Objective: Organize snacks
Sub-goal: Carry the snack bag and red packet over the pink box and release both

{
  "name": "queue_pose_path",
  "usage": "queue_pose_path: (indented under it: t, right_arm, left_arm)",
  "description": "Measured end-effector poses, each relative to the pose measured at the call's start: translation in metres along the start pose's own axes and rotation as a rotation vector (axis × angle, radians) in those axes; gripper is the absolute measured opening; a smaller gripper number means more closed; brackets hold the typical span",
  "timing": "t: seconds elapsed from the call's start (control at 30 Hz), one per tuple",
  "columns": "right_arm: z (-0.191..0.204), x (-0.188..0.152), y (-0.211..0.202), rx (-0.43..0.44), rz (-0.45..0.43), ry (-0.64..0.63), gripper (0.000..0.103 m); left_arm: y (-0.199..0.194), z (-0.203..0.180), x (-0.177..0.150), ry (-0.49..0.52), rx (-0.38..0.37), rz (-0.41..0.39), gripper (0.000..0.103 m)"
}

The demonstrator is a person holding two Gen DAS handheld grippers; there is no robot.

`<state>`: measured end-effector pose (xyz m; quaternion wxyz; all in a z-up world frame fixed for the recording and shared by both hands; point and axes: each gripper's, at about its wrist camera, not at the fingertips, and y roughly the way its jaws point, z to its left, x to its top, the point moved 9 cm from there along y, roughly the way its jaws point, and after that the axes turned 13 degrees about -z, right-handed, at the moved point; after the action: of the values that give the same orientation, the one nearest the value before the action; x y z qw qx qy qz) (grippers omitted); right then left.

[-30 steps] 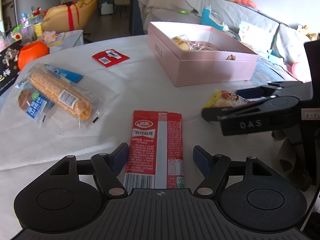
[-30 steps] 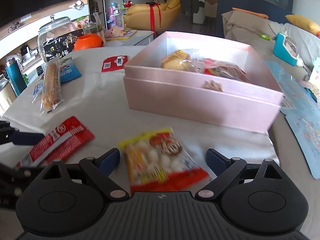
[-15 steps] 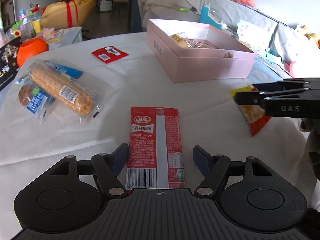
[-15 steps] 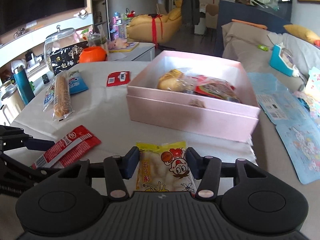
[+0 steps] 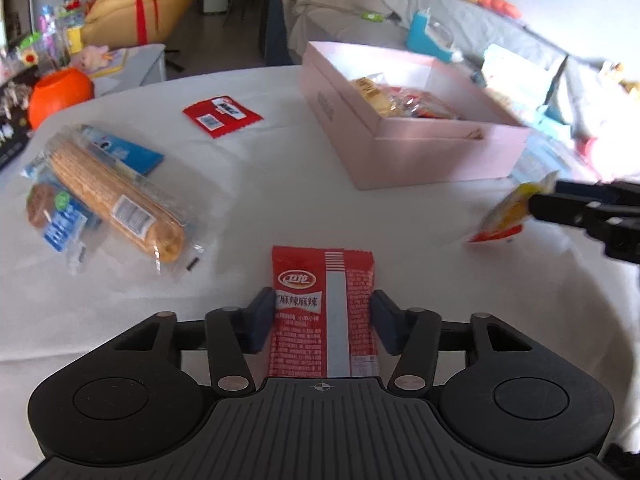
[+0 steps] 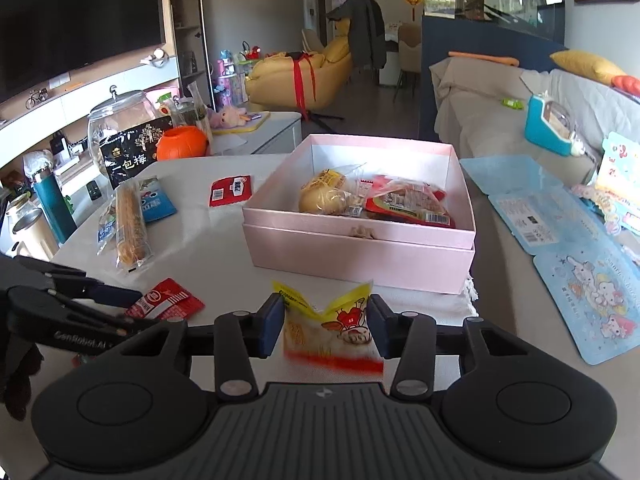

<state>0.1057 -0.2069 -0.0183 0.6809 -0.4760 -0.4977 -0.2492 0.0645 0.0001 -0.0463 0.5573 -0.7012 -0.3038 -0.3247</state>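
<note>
A flat red snack packet (image 5: 320, 292) lies on the white tablecloth between the fingers of my left gripper (image 5: 322, 320). Its jaws are closing and both pads touch the packet's long edges. My right gripper (image 6: 326, 320) is still closing on a yellow snack bag (image 6: 332, 332), which is pinched, crumpled and lifted off the cloth. In the left wrist view that bag (image 5: 504, 216) hangs at the right, in front of the open pink box (image 5: 400, 160). The box (image 6: 360, 256) holds a bun and red-wrapped snacks.
A long biscuit roll in clear wrap (image 5: 116, 204) lies at the left with blue packets beside it. A small red packet (image 5: 222, 116) sits farther back. An orange pot (image 5: 60, 92) stands at the table's far left edge. Blue cards (image 6: 560, 240) lie right of the box.
Both grippers narrowed. The left one closed onto the red packet's edges. The right one gripped the yellow bag, lifted it off the cloth and carried it toward the pink box.
</note>
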Motion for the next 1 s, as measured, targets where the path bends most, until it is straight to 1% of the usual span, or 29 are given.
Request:
queue_pose_path:
  t: [0.03,0.07,0.17,0.27,0.33,0.37,0.4,0.47,0.5,0.6,0.7,0.77,0.8,0.83,0.87,0.9,1.0]
  right_arm:
    - [0.000,0.000,-0.001,-0.001,-0.001,-0.001,0.040]
    - [-0.001,-0.001,-0.002,-0.002,0.001,-0.002,0.031]
    - [-0.006,-0.003,-0.002,-0.010,0.006,0.006,0.031]
    - [-0.009,-0.009,0.000,-0.016,0.022,0.002,0.031]
    - [-0.007,-0.016,0.003,-0.011,0.037,0.001,0.042]
    - [-0.006,-0.021,0.005,-0.011,0.043,-0.001,0.051]
    - [-0.004,-0.025,0.007,-0.011,0.048,-0.001,0.058]
    - [-0.003,-0.031,0.014,-0.014,0.066,0.010,0.063]
    - [-0.003,-0.034,0.019,-0.019,0.073,0.021,0.066]
    - [-0.011,-0.033,0.036,-0.076,0.074,0.056,0.072]
    - [-0.018,-0.029,0.055,-0.111,0.086,0.095,0.077]
    - [-0.018,-0.031,0.069,-0.113,0.115,0.104,0.077]
    - [-0.017,-0.032,0.075,-0.121,0.133,0.097,0.078]
    - [-0.015,-0.032,0.077,-0.136,0.130,0.076,0.077]
    - [-0.011,-0.031,0.076,-0.136,0.124,0.052,0.064]
    - [-0.006,-0.029,0.074,-0.120,0.123,0.029,0.056]
    - [0.003,-0.023,0.060,-0.063,0.096,0.011,0.054]
  left_arm:
    - [-0.003,-0.002,0.000,-0.017,-0.020,-0.013,0.054]
    - [-0.006,-0.003,0.001,-0.020,-0.025,-0.024,0.054]
    - [-0.011,-0.009,0.007,0.007,-0.020,-0.058,0.054]
    - [-0.012,-0.011,0.006,0.020,-0.012,-0.055,0.054]
    - [-0.010,-0.010,0.003,0.019,-0.002,-0.045,0.054]
    - [-0.008,-0.009,0.001,0.017,0.003,-0.038,0.054]
    - [-0.006,-0.009,-0.001,0.016,0.006,-0.031,0.054]
    - [-0.002,-0.009,-0.006,0.017,0.009,-0.015,0.054]
    - [-0.002,-0.010,-0.007,0.022,0.012,-0.019,0.055]
    - [-0.003,-0.010,-0.007,0.031,0.017,-0.023,0.055]
    - [-0.003,-0.010,-0.008,0.036,0.017,-0.028,0.056]
    - [-0.004,-0.011,-0.009,0.045,0.019,-0.031,0.056]
    - [-0.004,-0.012,-0.010,0.052,0.019,-0.034,0.057]
    - [-0.005,-0.013,-0.011,0.068,0.017,-0.037,0.060]
    - [-0.005,-0.015,-0.013,0.089,0.015,-0.037,0.061]
    - [-0.006,-0.018,-0.014,0.114,0.012,-0.036,0.062]
    - [-0.010,-0.022,-0.018,0.157,0.007,-0.035,0.061]
